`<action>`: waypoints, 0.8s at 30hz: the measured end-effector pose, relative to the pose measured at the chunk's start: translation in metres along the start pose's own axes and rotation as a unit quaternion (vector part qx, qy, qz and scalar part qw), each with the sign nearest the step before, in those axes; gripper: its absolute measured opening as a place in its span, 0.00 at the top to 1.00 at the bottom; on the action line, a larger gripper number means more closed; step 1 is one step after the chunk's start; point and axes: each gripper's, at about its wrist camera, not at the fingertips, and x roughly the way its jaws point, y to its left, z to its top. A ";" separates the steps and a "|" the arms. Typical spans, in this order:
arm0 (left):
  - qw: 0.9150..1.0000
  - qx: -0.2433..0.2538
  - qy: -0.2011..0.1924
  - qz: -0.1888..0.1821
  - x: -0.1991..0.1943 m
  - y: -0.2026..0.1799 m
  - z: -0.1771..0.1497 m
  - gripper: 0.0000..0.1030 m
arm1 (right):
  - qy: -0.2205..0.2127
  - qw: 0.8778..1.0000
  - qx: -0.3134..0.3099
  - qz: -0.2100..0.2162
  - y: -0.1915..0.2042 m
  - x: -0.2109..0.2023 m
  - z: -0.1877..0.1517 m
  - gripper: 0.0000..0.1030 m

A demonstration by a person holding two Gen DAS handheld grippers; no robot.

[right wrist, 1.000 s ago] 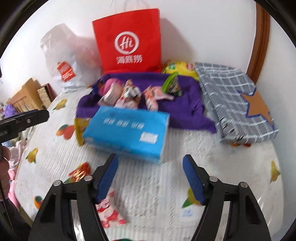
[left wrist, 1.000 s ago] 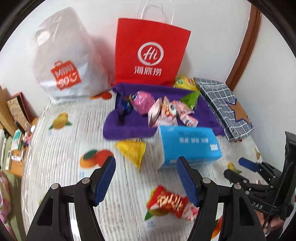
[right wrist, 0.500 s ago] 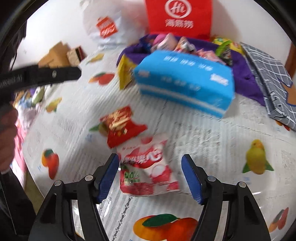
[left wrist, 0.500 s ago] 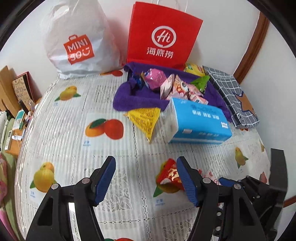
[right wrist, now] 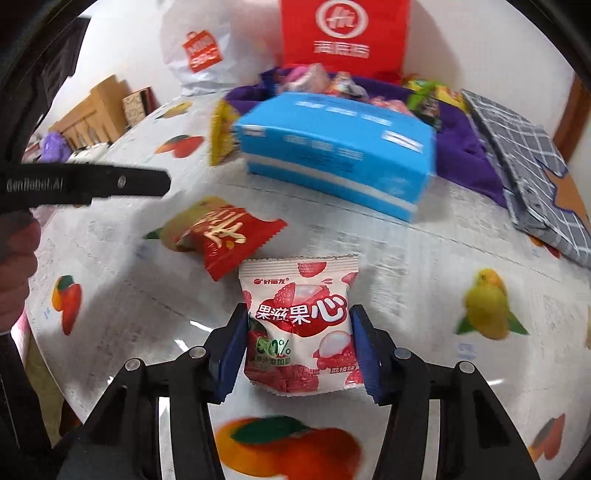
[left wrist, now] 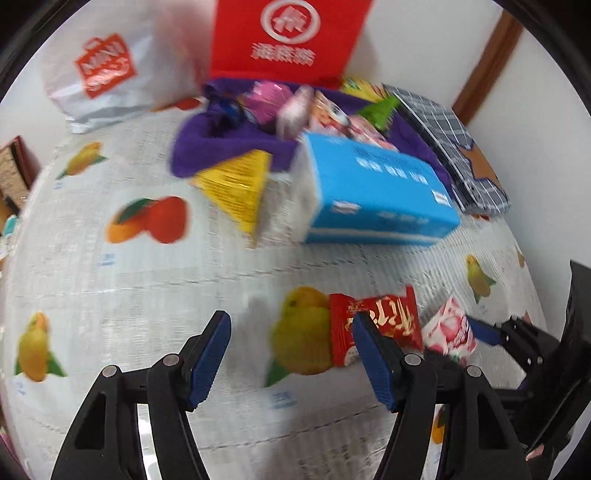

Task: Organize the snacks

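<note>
Two loose packets lie apart from the heap of snacks (left wrist: 317, 110) on the purple cloth (left wrist: 207, 147) far ahead of both tongs, so most sorting looks done. The right gripper (right wrist: 298, 349) has just been closing, its pads at the edges of the lychee gummy packet (right wrist: 299, 325) marked "50%", perhaps already pressing. The left gripper (left wrist: 290, 356) stands half wide and empty, the red packet (left wrist: 373, 317) just ahead of its right pad. Readable: "MINISO" on the white bag (right wrist: 201, 50), "Hi" on the red bag (right wrist: 345, 33).
</note>
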 end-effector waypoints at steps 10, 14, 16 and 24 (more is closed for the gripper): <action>0.998 -0.008 0.033 -0.047 0.026 -0.032 -0.007 0.36 | -0.006 0.997 0.051 -0.054 -0.059 -0.004 -0.004 0.48; 0.998 -0.015 0.037 -0.054 0.030 -0.044 -0.008 0.31 | -0.009 0.995 0.071 -0.071 -0.082 -0.003 -0.007 0.48; 0.998 -0.019 0.034 -0.050 0.032 -0.050 -0.008 0.28 | -0.013 0.994 0.084 -0.069 -0.093 -0.003 -0.008 0.48; 1.000 -0.025 0.003 0.015 0.042 -0.079 -0.009 0.21 | -0.026 0.993 0.093 -0.071 -0.104 -0.002 -0.014 0.48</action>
